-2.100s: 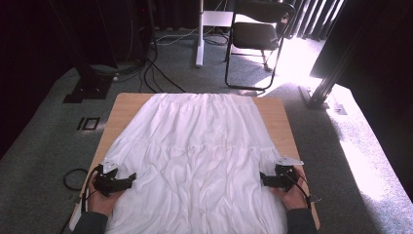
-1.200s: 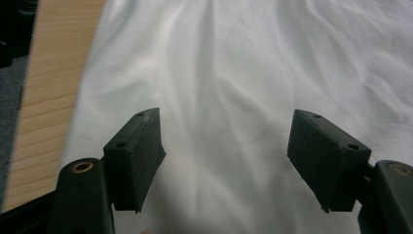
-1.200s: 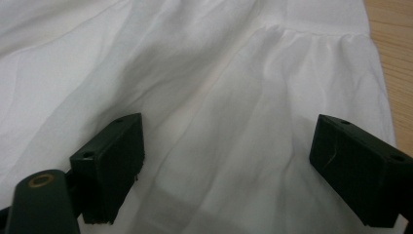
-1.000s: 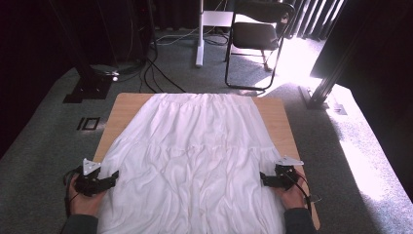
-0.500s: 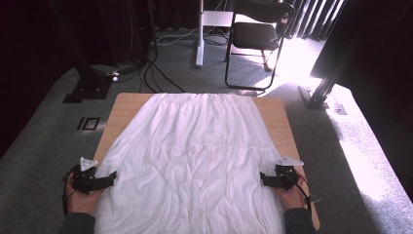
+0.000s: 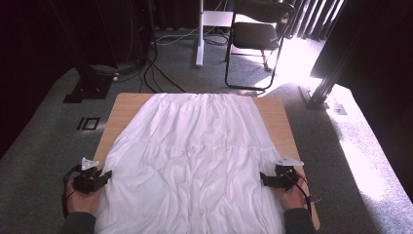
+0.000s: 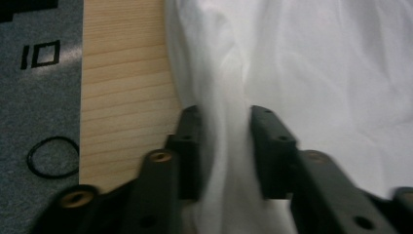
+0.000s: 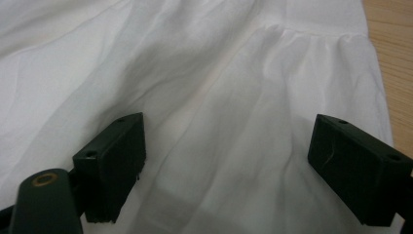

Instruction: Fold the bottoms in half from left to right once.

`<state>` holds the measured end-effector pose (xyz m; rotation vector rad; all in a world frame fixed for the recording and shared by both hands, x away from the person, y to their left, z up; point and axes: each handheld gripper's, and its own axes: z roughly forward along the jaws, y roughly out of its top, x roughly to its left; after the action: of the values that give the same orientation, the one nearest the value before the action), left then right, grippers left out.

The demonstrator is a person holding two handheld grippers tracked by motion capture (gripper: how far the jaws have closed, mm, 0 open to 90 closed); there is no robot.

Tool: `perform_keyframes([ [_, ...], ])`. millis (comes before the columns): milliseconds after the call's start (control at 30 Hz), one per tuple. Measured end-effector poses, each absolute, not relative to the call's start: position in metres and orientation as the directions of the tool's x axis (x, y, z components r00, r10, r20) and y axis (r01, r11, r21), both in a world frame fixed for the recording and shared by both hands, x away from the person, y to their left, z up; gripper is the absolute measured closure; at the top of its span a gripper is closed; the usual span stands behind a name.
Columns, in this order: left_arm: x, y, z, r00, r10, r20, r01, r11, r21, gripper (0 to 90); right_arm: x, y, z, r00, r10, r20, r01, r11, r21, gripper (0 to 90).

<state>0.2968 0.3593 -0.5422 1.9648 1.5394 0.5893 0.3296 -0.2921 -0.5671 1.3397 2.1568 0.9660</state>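
Grey carpet is seen around a wooden tabletop, with a black chair and cables lying beyond its far edge in the high view. A white skirt is spread flat over most of the tabletop, its narrow waistband toward the far edge and its wide hem toward the person; bare wood is left along both long sides.

Left tool: it is held at the skirt's near left edge, just beside the tabletop's left side. In the left gripper view, a raised fold of the skirt is shown between the two black jaws, which have just been closing and are pressed against the cloth on both sides, so that the fold is clenched. Wood and carpet are visible to the left of that fold.

Right tool: it is held at the skirt's near right edge. In the right gripper view its jaws are spread wide, released, with the skirt lying flat beneath them and ungripped. A strip of wood is visible at the right.
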Motion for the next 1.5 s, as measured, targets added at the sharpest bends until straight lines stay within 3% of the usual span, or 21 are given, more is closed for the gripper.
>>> perform_keyframes([
  [33,0.297,0.359,-0.542,0.241,0.971,-0.004,0.72,-0.176,0.671,84.5,0.33,-0.292,-0.567,-0.446,0.895,0.008,0.602,0.294,0.743,13.5],
  [67,0.296,0.356,-0.54,0.228,0.97,0.088,0.716,-0.228,0.659,87.0,0.329,-0.292,-0.567,-0.444,0.896,0.008,0.602,0.292,0.743,13.7],
  [100,0.295,0.357,-0.539,0.219,0.969,0.111,0.712,-0.237,0.661,87.3,0.329,-0.292,-0.567,-0.443,0.897,0.008,0.602,0.291,0.744,13.8],
  [300,0.287,0.384,-0.521,0.128,0.983,0.133,0.674,-0.185,0.715,87.8,0.329,-0.292,-0.567,-0.438,0.899,0.01,0.604,0.286,0.744,15.0],
  [367,0.286,0.388,-0.52,0.12,0.984,0.133,0.678,-0.179,0.713,87.8,0.329,-0.293,-0.567,-0.437,0.9,0.009,0.602,0.285,0.746,17.2],
  [400,0.283,0.396,-0.518,0.101,0.985,0.138,0.677,-0.17,0.716,87.8,0.328,-0.299,-0.566,-0.422,0.906,0.01,0.598,0.27,0.755,25.2],
  [467,0.281,0.404,-0.517,0.083,0.987,0.135,0.681,-0.155,0.716,87.8,0.329,-0.304,-0.566,-0.401,0.916,0.011,0.603,0.255,0.755,25.5],
  [533,0.28,0.411,-0.517,0.066,0.989,0.135,0.683,-0.144,0.716,87.8,0.328,-0.313,-0.565,-0.361,0.932,0.011,0.616,0.23,0.753,32.2],
  [733,0.277,0.422,-0.508,0.02,0.991,0.132,0.673,-0.11,0.731,87.8,0.325,-0.328,-0.566,-0.308,0.951,0.015,0.621,0.189,0.761,33.6],
  [933,0.271,0.406,-0.486,0.103,0.991,0.08,0.607,-0.127,0.785,87.7,0.324,-0.328,-0.567,-0.307,0.952,0.015,0.62,0.187,0.762,33.6],
  [1100,0.269,0.38,-0.455,0.242,0.97,-0.002,0.512,-0.126,0.85,87.6,0.324,-0.328,-0.567,-0.306,0.952,0.015,0.621,0.187,0.761,33.6],
  [1200,0.27,0.36,-0.439,0.315,0.949,0.01,0.475,-0.167,0.864,87.5,0.324,-0.327,-0.566,-0.3,0.954,0.014,0.622,0.185,0.761,34.0],
  [1300,0.273,0.34,-0.427,0.384,0.923,0.02,0.442,-0.203,0.874,87.5,0.321,-0.323,-0.562,-0.309,0.951,-0.008,0.63,0.211,0.747,42.7],
  [1400,0.276,0.32,-0.416,0.447,0.894,0.031,0.409,-0.235,0.882,87.5,0.316,-0.313,-0.556,-0.325,0.94,-0.101,0.586,0.284,0.759,43.9],
  [1500,0.281,0.3,-0.408,0.512,0.859,0.022,0.379,-0.249,0.891,87.5,0.314,-0.305,-0.553,-0.346,0.931,-0.116,0.567,0.306,0.765,43.9],
])
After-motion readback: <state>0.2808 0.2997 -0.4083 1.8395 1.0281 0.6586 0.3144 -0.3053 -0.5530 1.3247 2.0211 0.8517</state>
